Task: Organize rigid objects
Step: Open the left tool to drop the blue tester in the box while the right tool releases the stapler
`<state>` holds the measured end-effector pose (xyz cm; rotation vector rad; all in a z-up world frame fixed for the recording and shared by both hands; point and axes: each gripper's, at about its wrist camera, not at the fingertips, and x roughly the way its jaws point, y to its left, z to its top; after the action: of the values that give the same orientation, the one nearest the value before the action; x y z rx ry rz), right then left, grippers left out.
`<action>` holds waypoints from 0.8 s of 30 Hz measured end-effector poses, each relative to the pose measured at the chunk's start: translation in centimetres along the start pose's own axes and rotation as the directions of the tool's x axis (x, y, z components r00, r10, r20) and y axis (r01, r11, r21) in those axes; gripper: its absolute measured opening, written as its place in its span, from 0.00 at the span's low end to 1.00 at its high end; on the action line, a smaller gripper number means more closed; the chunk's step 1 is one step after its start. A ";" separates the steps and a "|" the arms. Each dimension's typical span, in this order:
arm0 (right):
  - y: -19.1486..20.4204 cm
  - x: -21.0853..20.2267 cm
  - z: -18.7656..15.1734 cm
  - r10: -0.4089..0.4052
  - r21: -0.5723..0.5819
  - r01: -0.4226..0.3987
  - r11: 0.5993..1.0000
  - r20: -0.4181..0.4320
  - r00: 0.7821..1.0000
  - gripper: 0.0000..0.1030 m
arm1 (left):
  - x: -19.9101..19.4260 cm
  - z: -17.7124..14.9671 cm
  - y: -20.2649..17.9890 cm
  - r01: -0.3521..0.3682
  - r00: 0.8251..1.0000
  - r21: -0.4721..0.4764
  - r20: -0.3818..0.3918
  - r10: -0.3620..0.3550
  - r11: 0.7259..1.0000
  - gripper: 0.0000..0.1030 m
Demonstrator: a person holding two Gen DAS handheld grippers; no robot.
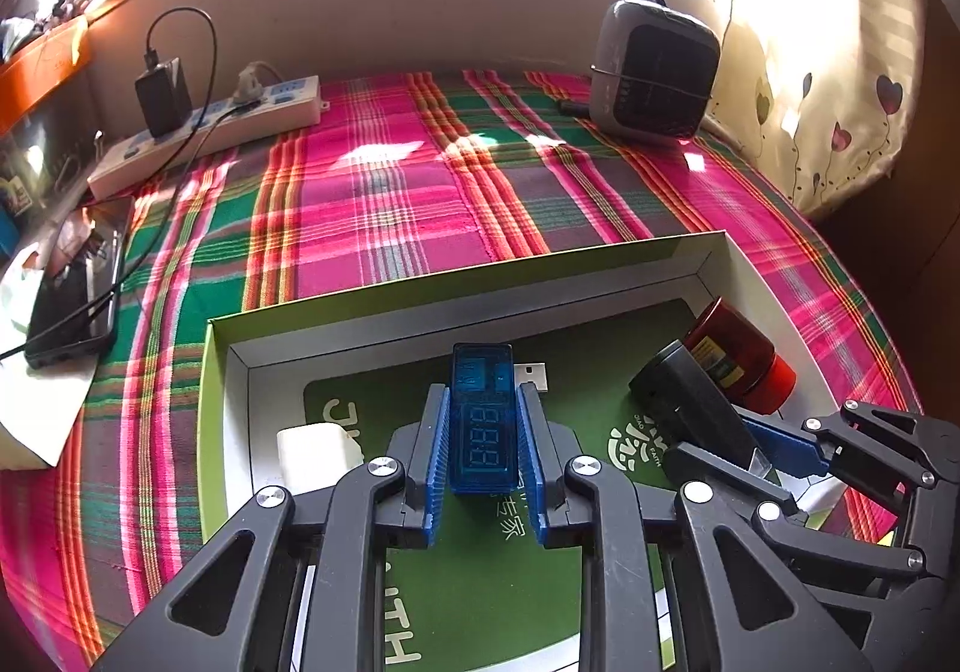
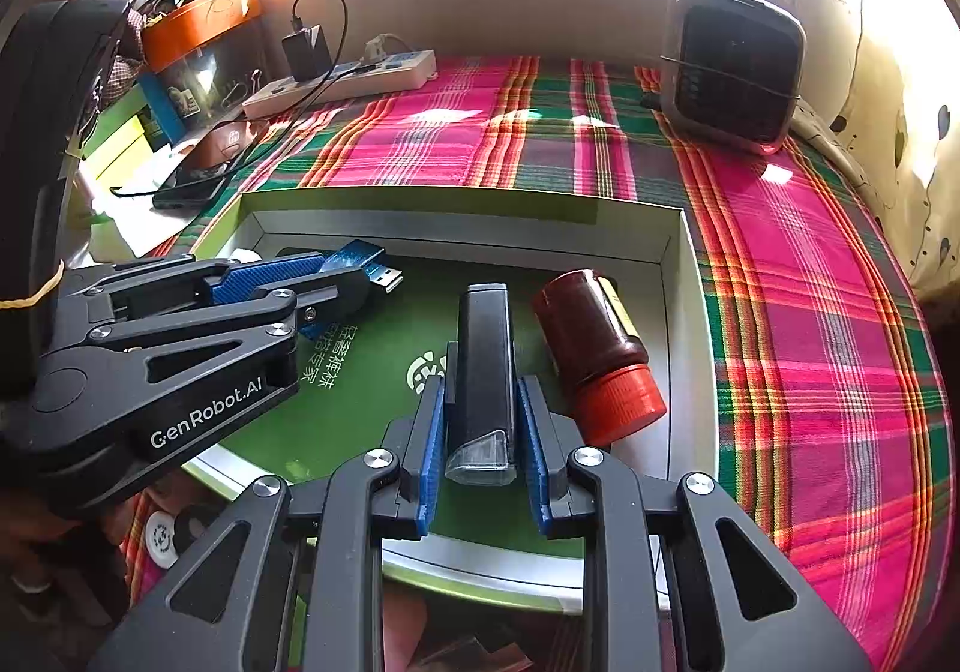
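Only leftward: white charger [image 1: 318, 453]; left tool [image 1: 483, 432] clamping USB meter [image 1: 483, 420], right tool [image 2: 480, 420] clamping black light [image 2: 483, 372].

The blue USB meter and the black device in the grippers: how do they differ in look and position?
The blue USB meter is see-through, with a digit display and a metal plug; the black device is opaque, with a clear tip facing the camera. The left gripper holds the meter; the right gripper holds the black device, which lies beside the red-capped bottle. Both are clamped over the green-lined box.
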<state>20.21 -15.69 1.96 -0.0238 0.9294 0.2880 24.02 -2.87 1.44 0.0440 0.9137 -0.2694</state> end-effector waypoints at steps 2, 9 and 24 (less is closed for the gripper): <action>0.0 0.0 0.0 0.002 0.001 -0.002 1.000 0.000 1.000 0.24 | 0.0 0.0 0.0 0.001 1.000 0.000 0.001 -0.001 1.000 0.20; -0.2 0.1 0.0 0.003 0.012 -0.003 1.000 0.006 1.000 0.24 | -0.1 0.0 0.0 0.002 1.000 -0.005 0.001 -0.002 1.000 0.20; -0.2 -0.3 -0.2 0.012 0.023 -0.013 1.000 0.021 1.000 0.25 | -0.9 -0.5 0.1 -0.003 1.000 -0.015 0.008 0.003 1.000 0.30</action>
<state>19.92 -15.97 2.09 0.0061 0.9127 0.2888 23.15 -2.50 1.82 0.0304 0.9079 -0.2600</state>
